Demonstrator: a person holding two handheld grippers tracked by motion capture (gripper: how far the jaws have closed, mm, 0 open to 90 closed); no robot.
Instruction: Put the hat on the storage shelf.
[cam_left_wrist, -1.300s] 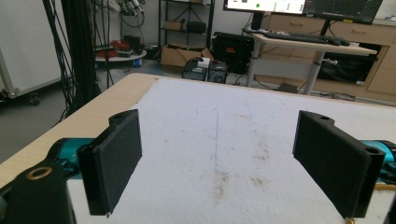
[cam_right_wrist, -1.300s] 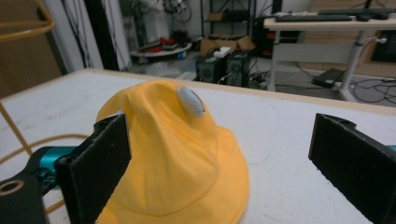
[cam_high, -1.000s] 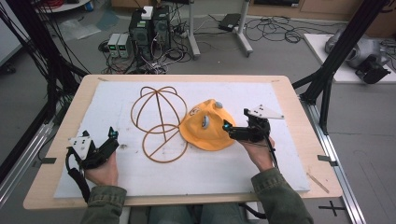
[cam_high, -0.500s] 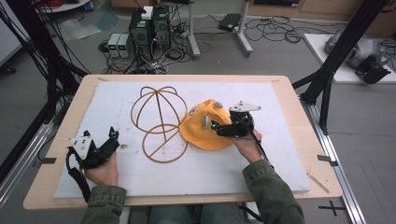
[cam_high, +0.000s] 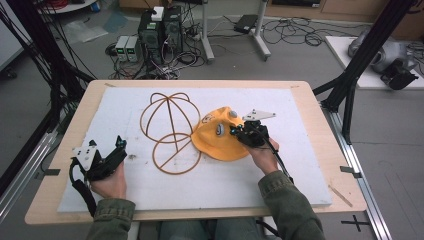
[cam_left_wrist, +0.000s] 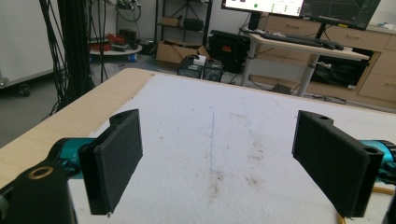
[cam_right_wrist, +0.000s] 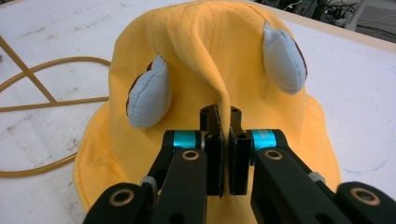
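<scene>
In the high view, the yellow hat (cam_high: 220, 141) lay on the white mat (cam_high: 210, 185), right of centre, just beside the wire hat frame (cam_high: 170, 131) and overlapping its right edge. Its brim faced the person and its crown pointed away toward the table's far left. The right gripper (cam_high: 239, 133) sat at the hat's right side; the left gripper (cam_high: 119, 148) rested near the mat's left edge, well apart from the hat.

In the left gripper view, the jaws stood wide apart over bare mat (cam_left_wrist: 215, 140).

In the right gripper view, the right gripper (cam_right_wrist: 226, 154) had just closed, pinching a raised fold of the hat (cam_right_wrist: 210, 60), which ran away between two grey ears (cam_right_wrist: 147, 99).
</scene>
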